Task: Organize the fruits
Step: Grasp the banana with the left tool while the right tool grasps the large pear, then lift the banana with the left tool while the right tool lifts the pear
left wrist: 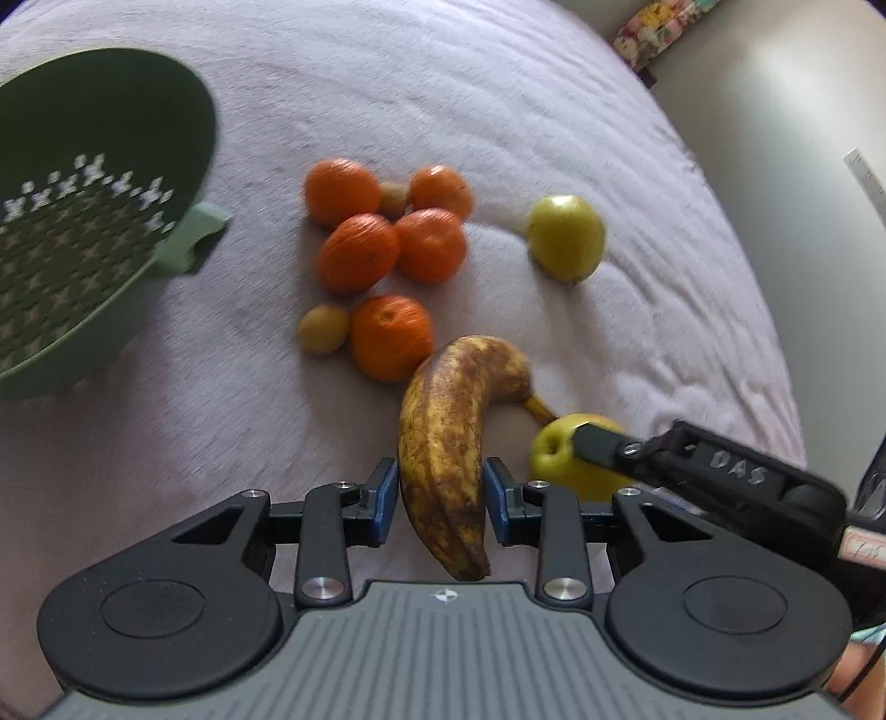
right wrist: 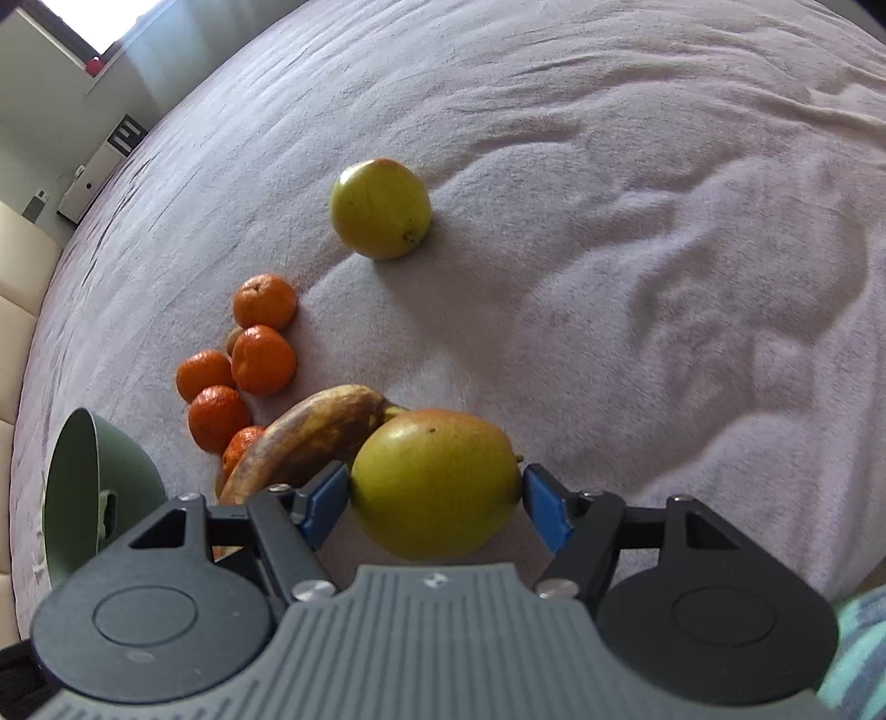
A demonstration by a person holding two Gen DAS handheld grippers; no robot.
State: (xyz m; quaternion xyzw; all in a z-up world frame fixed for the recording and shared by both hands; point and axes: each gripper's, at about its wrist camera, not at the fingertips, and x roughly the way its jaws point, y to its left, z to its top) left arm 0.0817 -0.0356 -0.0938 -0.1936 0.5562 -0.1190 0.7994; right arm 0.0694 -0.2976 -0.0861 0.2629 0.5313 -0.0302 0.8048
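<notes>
A brown-spotted banana (left wrist: 448, 443) sits between the blue pads of my left gripper (left wrist: 442, 498), which is shut on it above the pale blanket. My right gripper (right wrist: 437, 498) is shut on a yellow-green apple (right wrist: 434, 482); in the left wrist view that apple (left wrist: 554, 448) shows at lower right with a black finger across it. The banana (right wrist: 310, 437) lies just left of the held apple in the right wrist view. A second yellow-green apple (left wrist: 566, 237) (right wrist: 381, 207) rests farther out. Several oranges (left wrist: 365, 252) (right wrist: 260, 360) and two small kiwis (left wrist: 323, 329) are clustered on the blanket.
A green colander (left wrist: 83, 249) (right wrist: 83, 493) stands at the left, with a handle toward the fruit. The blanket (right wrist: 637, 277) is wrinkled to the right. Beyond the bed's edge are a pale wall and a patterned cloth (left wrist: 659, 27).
</notes>
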